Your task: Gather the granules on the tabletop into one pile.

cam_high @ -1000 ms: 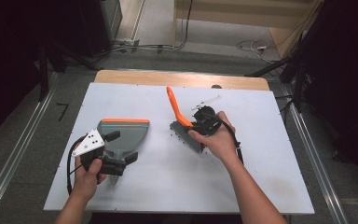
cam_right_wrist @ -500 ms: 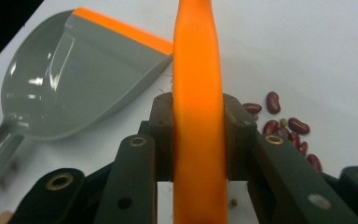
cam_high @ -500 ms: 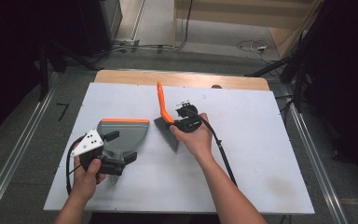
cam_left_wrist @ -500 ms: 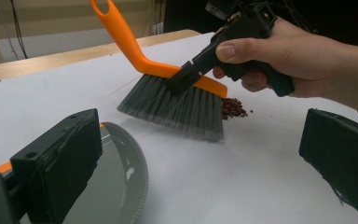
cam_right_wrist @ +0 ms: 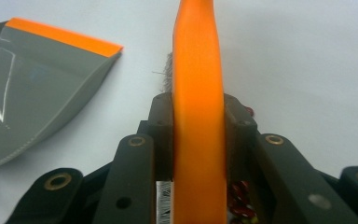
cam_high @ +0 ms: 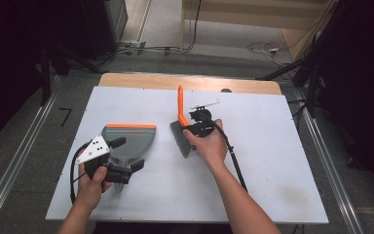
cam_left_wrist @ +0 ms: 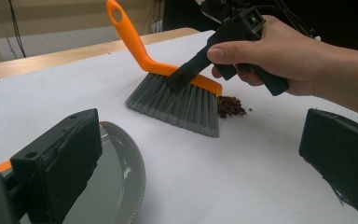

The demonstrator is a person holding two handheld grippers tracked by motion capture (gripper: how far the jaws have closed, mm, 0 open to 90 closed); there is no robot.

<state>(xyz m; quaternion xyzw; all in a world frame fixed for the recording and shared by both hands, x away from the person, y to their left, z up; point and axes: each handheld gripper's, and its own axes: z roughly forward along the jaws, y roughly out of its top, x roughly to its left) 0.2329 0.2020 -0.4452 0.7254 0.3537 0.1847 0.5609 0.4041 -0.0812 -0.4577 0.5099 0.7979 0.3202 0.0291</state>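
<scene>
In the high view a grey dustpan (cam_high: 129, 136) with an orange lip lies at the table's left. My left gripper (cam_high: 128, 155) rests over its near end, open. In the left gripper view the jaws stand wide apart with the pan's rim (cam_left_wrist: 137, 177) beside the left one. My right gripper (cam_high: 195, 127) is shut on a hand brush (cam_high: 181, 139) at mid-table. The orange handle (cam_right_wrist: 199, 84) runs up between its jaws. The grey bristles (cam_left_wrist: 177, 100) touch the table, and a small pile of reddish-brown crumbs (cam_left_wrist: 230, 106) lies just behind them.
The white board (cam_high: 272, 161) rests on a wooden table whose edge (cam_high: 141, 81) shows at the back. A small metal piece (cam_high: 205, 104) lies behind the brush. Cables trail from both grippers. Dark floor and metal rails flank the table.
My right gripper has carried the brush a little left toward the dustpan, and the handle has swung to point straight away. The left gripper and dustpan have stayed put.
</scene>
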